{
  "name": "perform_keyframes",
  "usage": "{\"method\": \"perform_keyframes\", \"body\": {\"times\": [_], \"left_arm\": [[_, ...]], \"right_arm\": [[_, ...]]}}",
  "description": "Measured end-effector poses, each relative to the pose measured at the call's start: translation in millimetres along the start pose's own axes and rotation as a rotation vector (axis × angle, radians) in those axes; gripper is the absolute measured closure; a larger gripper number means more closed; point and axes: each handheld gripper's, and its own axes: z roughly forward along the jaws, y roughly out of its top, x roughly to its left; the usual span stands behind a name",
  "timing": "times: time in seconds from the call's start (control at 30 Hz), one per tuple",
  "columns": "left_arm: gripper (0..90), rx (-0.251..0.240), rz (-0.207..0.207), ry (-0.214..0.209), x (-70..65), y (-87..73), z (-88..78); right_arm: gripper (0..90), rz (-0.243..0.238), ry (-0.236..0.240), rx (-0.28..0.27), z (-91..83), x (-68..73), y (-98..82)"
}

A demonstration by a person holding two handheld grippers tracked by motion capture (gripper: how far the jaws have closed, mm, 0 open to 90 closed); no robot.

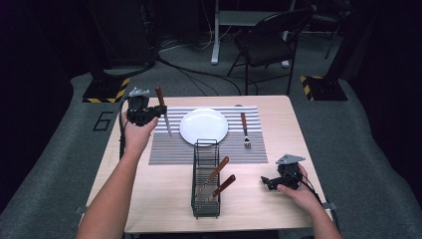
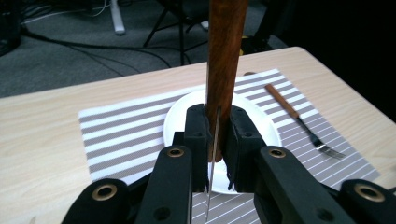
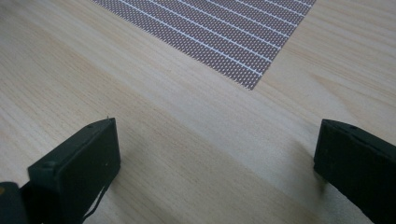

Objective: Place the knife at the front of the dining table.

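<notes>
Here, my left claw (image 2: 215,140) grips a wooden-handled knife (image 2: 224,60) upright, blade down; the white plate (image 2: 180,114) sits just beyond it. My right claw (image 3: 217,154) rests wide open, holding nothing.

light: bright on table (image 1: 164,199), dark surroundings | shadows: soft | focus: slightly soft, close handle blurred

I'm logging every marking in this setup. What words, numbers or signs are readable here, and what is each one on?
"6": a large dark numeral on the grey floor mat, left of the table.
Yellow-and-black hazard stripes, no words, on two stand bases on the floor.
No other text is readable.
</notes>
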Motion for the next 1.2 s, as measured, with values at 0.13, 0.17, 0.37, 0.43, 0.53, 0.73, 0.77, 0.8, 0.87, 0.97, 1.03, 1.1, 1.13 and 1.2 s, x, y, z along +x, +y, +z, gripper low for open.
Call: {"method": "perform_keyframes", "body": {"times": [0.13, 0.17, 0.37, 0.43, 0.53, 0.73, 0.77, 0.8, 0.87, 0.97, 1.03, 1.1, 1.13, 1.2], "left_arm": [[80.4, 0.002, -0.02, 0.019, 9.2, -8.2, 3.2], [80.4, 0.003, -0.027, 0.023, 11.0, -10.5, 3.9], [80.4, 0.03, -0.049, 0.047, 21.1, -26.3, 9.4], [80.4, 0.035, -0.051, 0.049, 22.0, -28.6, 10.4], [80.4, 0.047, -0.05, 0.055, 23.3, -35.0, 13.3], [80.4, 0.08, -0.04, 0.061, 23.6, -43.8, 19.5], [80.4, 0.082, -0.038, 0.06, 23.9, -44.7, 20.3], [80.4, 0.083, -0.038, 0.064, 24.0, -45.9, 21.2], [80.4, 0.095, -0.036, 0.066, 25.2, -47.6, 22.5], [80.4, 0.096, -0.042, 0.072, 25.8, -49.5, 24.7], [80.4, 0.104, -0.042, 0.073, 26.2, -49.7, 25.2], [80.4, 0.108, -0.043, 0.074, 26.6, -50.1, 26.8], [80.4, 0.111, -0.042, 0.074, 26.5, -50.2, 27.3], [80.4, 0.12, -0.037, 0.077, 26.1, -51.0, 29.3]], "right_arm": [[0.0, 0.001, 0.004, 0.002, -0.2, 0.1, -0.1], [0.0, -0.001, 0.004, 0.001, -0.2, 0.1, -0.1], [0.0, -0.001, 0.004, 0.002, -0.2, 0.0, -0.1], [0.0, -0.001, 0.004, 0.002, -0.2, 0.0, -0.1], [0.0, -0.002, 0.004, 0.001, -0.2, 0.1, -0.1], [0.0, -0.001, 0.004, 0.001, -0.2, 0.1, -0.1], [0.0, -0.002, 0.004, 0.001, -0.2, 0.1, -0.1], [0.0, -0.002, 0.004, 0.001, -0.2, 0.1, -0.1], [0.0, -0.002, 0.004, 0.001, -0.2, 0.1, -0.1], [0.0, -0.001, 0.004, 0.001, -0.2, 0.1, -0.1], [0.0, -0.001, 0.004, 0.001, -0.2, 0.0, -0.1], [0.0, -0.001, 0.004, 0.001, -0.2, 0.1, -0.1], [0.0, -0.002, 0.004, 0.001, -0.2, 0.1, -0.1], [0.0, -0.001, 0.005, 0.002, -0.2, 0.1, -0.1]]}}
